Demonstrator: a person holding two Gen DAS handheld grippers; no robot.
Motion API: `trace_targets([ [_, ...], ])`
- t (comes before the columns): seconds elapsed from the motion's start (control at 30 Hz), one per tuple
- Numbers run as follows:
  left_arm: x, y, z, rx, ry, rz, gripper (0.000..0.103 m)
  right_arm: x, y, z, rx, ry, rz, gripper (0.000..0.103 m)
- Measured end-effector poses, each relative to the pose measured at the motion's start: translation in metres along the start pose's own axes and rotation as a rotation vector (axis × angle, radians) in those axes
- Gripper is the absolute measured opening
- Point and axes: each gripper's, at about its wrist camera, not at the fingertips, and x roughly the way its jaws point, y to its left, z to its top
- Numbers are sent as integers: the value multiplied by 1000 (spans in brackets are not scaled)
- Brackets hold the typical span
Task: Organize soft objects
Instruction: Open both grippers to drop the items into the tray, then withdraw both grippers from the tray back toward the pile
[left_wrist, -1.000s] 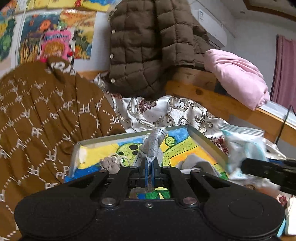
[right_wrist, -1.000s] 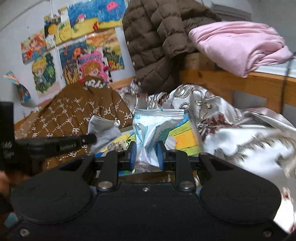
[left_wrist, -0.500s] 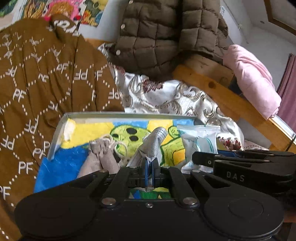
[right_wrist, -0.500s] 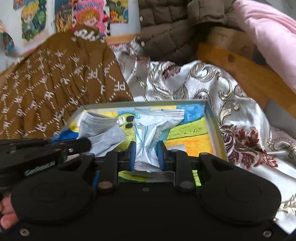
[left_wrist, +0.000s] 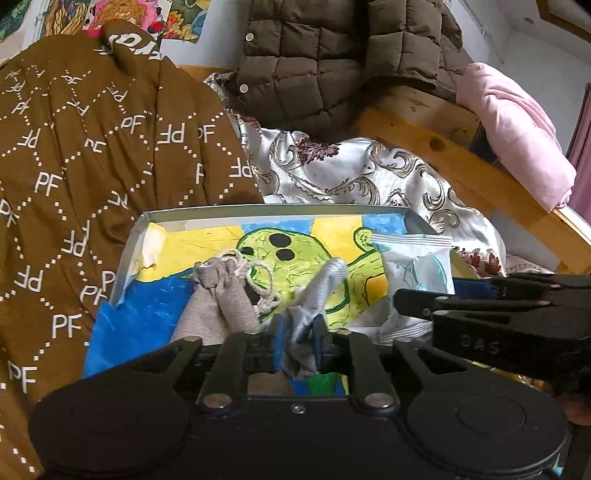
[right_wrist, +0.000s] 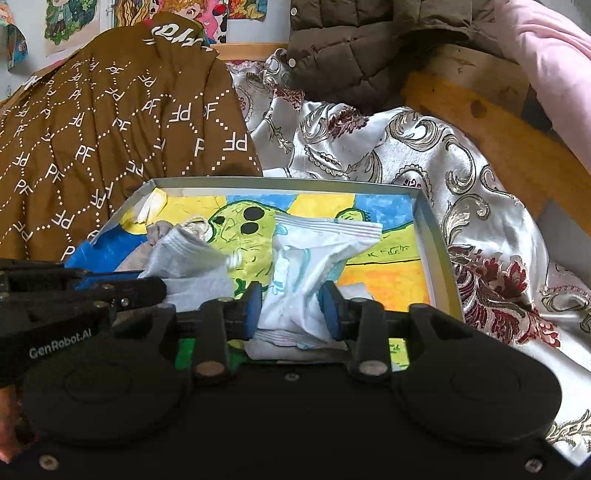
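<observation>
A shallow tray (left_wrist: 258, 212) lined with a bright cartoon drawing lies on the bed. My left gripper (left_wrist: 299, 332) hangs low over its near edge, jaws opening. A grey sock (left_wrist: 325, 284) stands loosely between the pads, with a gap at the left pad. A beige drawstring pouch (left_wrist: 218, 295) lies in the tray left of the sock. My right gripper (right_wrist: 291, 306) is beside it on the right, jaws opening too. A crumpled white and blue packet (right_wrist: 314, 251) sits between its pads and rests on the tray (right_wrist: 280, 181). The sock (right_wrist: 184, 254) shows at the left there.
A brown quilted jacket with white "PF" letters (left_wrist: 92, 147) lies left of the tray. Silver patterned cloth (left_wrist: 351, 173) lies behind and to the right. A dark puffer jacket (left_wrist: 325, 55) and a pink cloth (left_wrist: 509, 129) hang over a wooden rail (left_wrist: 461, 170).
Both grippers came in low over the tray, the right one from the right side. Both pairs of jaws have widened, and the sock and the packet now sit slack between the pads.
</observation>
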Motion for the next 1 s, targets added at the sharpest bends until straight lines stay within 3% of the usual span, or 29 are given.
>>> trace_targets([
  [0.1,-6,-3,-1,21,-13,21,23,-13,-6,-2,0,-9,0,36],
  [0.4,-38,-14,1,67,-50,40,50,-56,-24,9,13,-55,-11,52],
  [0.47,-51,-17,3,67,-85,54,64,-67,-27,11,19,-72,-10,57],
  [0.73,-110,-25,9,39,-225,110,82,-134,-43,13,48,-164,11,77],
  [1.0,-177,-51,1,74,-308,138,93,-214,-53,3,61,-259,58,89],
])
